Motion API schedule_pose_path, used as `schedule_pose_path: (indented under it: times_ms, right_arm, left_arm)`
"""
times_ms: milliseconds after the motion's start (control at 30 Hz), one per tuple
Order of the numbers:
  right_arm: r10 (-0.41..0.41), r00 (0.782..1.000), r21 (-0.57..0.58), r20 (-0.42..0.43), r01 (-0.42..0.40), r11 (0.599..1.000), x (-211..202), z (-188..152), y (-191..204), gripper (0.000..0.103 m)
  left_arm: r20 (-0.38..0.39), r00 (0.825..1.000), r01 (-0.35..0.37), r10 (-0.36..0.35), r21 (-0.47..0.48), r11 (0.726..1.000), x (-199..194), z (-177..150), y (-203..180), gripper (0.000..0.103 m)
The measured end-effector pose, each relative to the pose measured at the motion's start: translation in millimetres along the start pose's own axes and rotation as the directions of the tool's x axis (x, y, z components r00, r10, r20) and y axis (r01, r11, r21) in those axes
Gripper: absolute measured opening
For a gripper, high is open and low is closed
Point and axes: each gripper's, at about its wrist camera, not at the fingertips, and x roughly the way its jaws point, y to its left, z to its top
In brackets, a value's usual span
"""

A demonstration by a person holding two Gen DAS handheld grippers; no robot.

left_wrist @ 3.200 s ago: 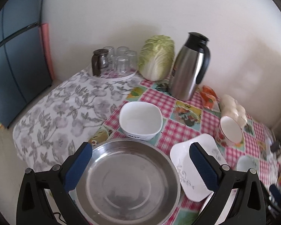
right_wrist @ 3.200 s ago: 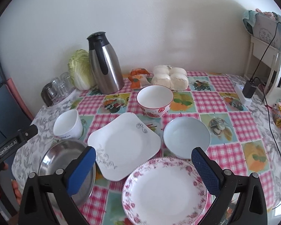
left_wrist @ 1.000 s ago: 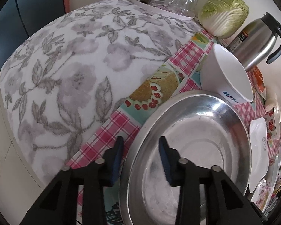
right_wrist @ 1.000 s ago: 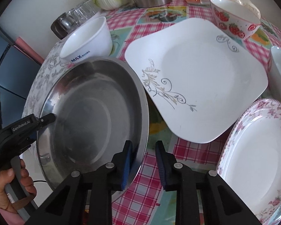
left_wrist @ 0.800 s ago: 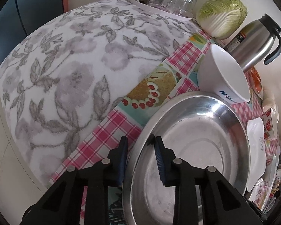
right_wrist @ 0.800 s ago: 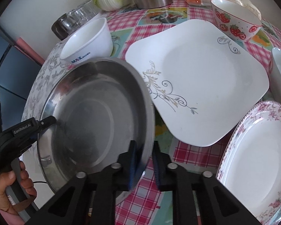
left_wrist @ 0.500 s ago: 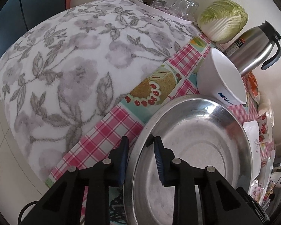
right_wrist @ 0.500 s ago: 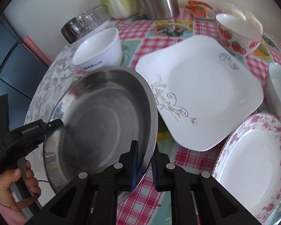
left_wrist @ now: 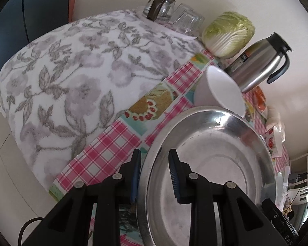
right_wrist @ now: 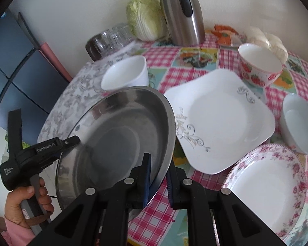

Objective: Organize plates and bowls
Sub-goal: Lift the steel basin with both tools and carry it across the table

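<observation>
A large steel plate [left_wrist: 215,164] [right_wrist: 117,143] is held off the table by both grippers and tilted. My left gripper [left_wrist: 154,174] is shut on its left rim; it also shows in the right wrist view [right_wrist: 71,141]. My right gripper [right_wrist: 157,176] is shut on its right rim. A white bowl [left_wrist: 219,90] [right_wrist: 127,73] stands just behind the plate. A square white plate [right_wrist: 219,116], a floral round plate [right_wrist: 264,186], a strawberry bowl [right_wrist: 258,63] and a pale blue bowl [right_wrist: 299,123] lie to the right.
A steel thermos jug [left_wrist: 260,61] [right_wrist: 180,10], a cabbage [left_wrist: 228,34] [right_wrist: 145,14] and a tray of glasses [left_wrist: 172,18] [right_wrist: 108,39] stand at the back by the wall. A grey flowered cloth [left_wrist: 71,71] covers the table's left end. Buns [right_wrist: 267,39] lie at the back right.
Both grippers closed on opposite rims of the steel plate. They have since lifted it off the table and tilted it, and both cameras have risen.
</observation>
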Motion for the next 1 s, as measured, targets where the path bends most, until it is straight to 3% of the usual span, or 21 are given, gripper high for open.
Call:
schedule_pose_path:
  times_ms: [200,533,800,1000]
  right_arm:
    - [0.025,0.998,0.031,0.062,-0.026,0.999,-23,10,-17,0.015]
    - [0.007,0.98,0.144,0.201,-0.037,0.989,-67,25,-67,0.015]
    - [-0.015,0.959,0.243,0.282,-0.056,0.968,-93,25,-113,0.015]
    - [-0.059,0.95,0.299,0.307,-0.037,0.953,-102,22,-139,0.016]
  left_arm:
    - [0.06,0.998,0.0,-0.005,0.082,0.997,-24,7,-41,0.028]
    - [0.096,0.995,0.008,-0.031,0.231,0.973,-46,13,-127,0.028]
    - [0.111,0.993,0.008,-0.048,0.334,0.943,-50,8,-191,0.028]
    - [0.097,0.994,0.003,-0.041,0.366,0.931,-37,4,-218,0.028]
